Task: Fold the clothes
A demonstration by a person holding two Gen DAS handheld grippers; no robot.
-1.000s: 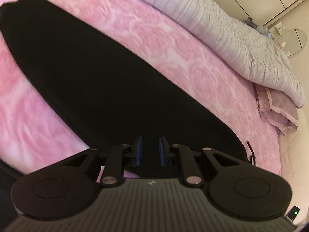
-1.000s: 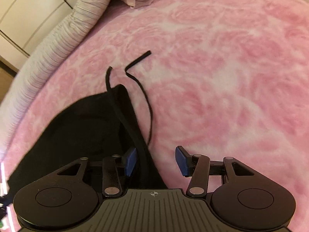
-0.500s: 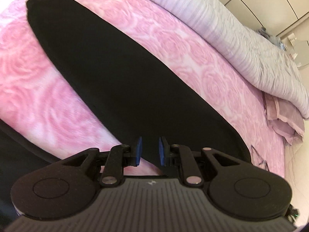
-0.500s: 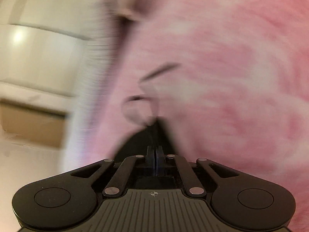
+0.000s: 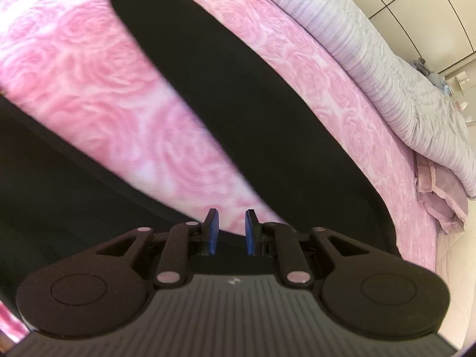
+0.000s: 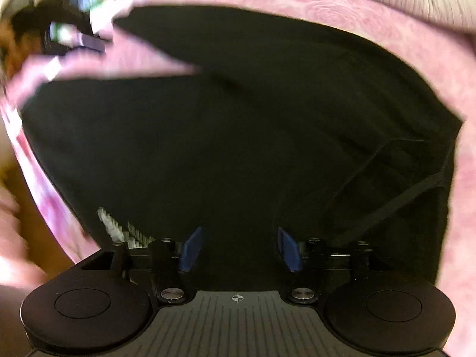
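Black trousers (image 5: 238, 95) lie flat on a pink rose-patterned bedspread (image 5: 89, 74). One leg runs from the top left to the lower right, and the other leg (image 5: 59, 196) crosses the lower left. My left gripper (image 5: 232, 211) hovers above the pink wedge between the legs, its blue pads a narrow gap apart with nothing in it. In the right wrist view the trousers (image 6: 238, 119) fill the picture, with a black drawstring (image 6: 401, 199) at the right. My right gripper (image 6: 239, 232) hangs over the cloth, its jaws opening wide and empty.
A grey striped duvet (image 5: 386, 68) is bunched along the bed's far side, with a pink pillow (image 5: 440, 196) at its right end. Pale wardrobe doors (image 5: 416, 0) stand behind. A blurred dark device (image 6: 68, 29) shows at the top left of the right wrist view.
The left gripper drifted off the black leg to the pink gap between the legs. The right gripper shut near the drawstring, then rolled, swung over the trousers' wide part and opened.
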